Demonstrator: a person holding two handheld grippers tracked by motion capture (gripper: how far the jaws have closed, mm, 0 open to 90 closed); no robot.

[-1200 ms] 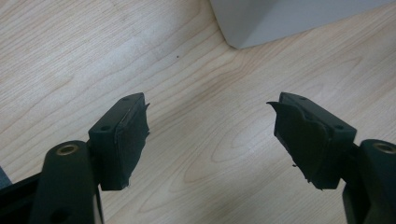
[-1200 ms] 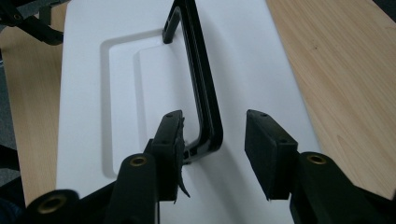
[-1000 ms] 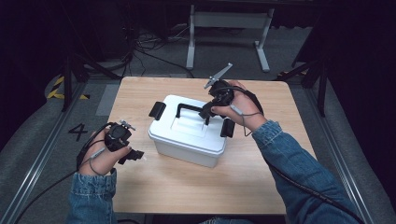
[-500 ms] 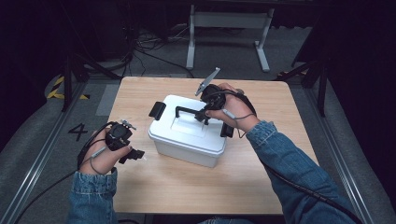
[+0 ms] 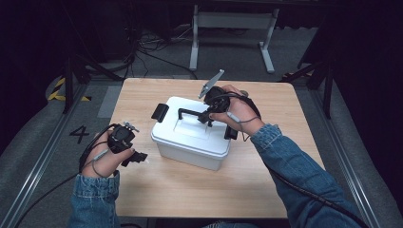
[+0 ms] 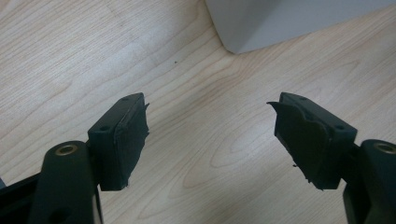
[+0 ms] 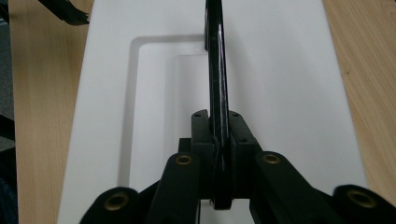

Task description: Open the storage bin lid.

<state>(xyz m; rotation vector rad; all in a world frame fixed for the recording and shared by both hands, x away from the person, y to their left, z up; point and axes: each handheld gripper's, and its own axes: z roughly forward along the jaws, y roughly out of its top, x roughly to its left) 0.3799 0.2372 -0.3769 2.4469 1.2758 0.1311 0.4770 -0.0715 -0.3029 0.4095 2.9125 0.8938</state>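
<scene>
At about eight o'clock on the table (image 5: 190, 190), the left gripper (image 5: 138, 156) rested low over the bare wood, jaws spread wide with nothing between them, a corner of the white box (image 6: 280, 23) just ahead of it at one o'clock in the left gripper view. The white box (image 5: 192, 133) sat near the table's centre, lid on, one black side latch (image 5: 160, 112) swung outward at its ten o'clock end. At two o'clock from the box's centre, the right gripper (image 5: 209, 116) had its jaws pressed together on the black carrying handle (image 7: 215, 70), which stood upright above the lid's recess. The step in hand looked like raising or lifting by the handle; the next move probably called for a steady straight pull, or freeing the latches first.

The surface was pale wood grain, uncluttered. Beyond it the room was dark: grey floor, loose cables (image 5: 142, 47) at eleven o'clock, a white metal stand (image 5: 233, 33) at twelve, yellow-black tape (image 5: 59, 90) at nine.
</scene>
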